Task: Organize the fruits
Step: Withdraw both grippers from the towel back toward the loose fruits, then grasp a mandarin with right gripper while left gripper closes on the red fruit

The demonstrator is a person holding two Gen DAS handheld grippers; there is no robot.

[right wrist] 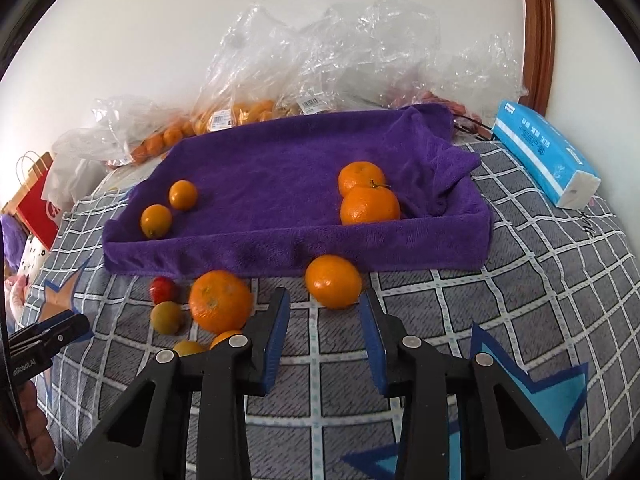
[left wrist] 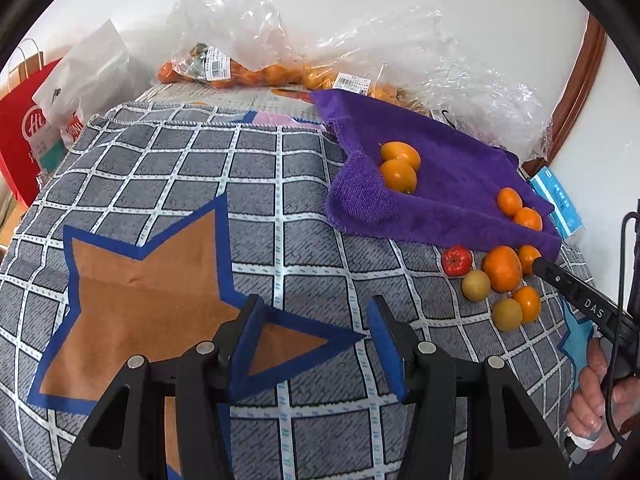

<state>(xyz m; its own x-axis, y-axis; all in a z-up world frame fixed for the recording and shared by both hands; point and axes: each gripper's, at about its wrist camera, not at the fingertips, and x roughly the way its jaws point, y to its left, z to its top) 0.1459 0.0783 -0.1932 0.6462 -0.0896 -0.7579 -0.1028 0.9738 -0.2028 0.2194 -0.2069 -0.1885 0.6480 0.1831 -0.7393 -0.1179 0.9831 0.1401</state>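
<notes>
A purple towel-lined tray (right wrist: 280,248) holds two small oranges (right wrist: 183,195) at its left and two mandarins (right wrist: 370,205) at its right. In front of it on the checked mat lie loose fruits: a mandarin (right wrist: 333,282), a bigger one (right wrist: 220,300), a red fruit (right wrist: 163,289) and a greenish one (right wrist: 167,317). My right gripper (right wrist: 324,308) is open, its tips on either side of the near edge of the loose mandarin, with a gap at the left pad. My left gripper (left wrist: 316,312) is open over the bare mat, far left of the fruit pile (left wrist: 502,268).
Clear plastic bags of oranges (right wrist: 240,112) lie behind the tray against the white wall. A blue tissue pack (right wrist: 544,152) sits at the right, a red paper bag (left wrist: 24,136) at the far left. A hand (left wrist: 596,400) holds the right gripper.
</notes>
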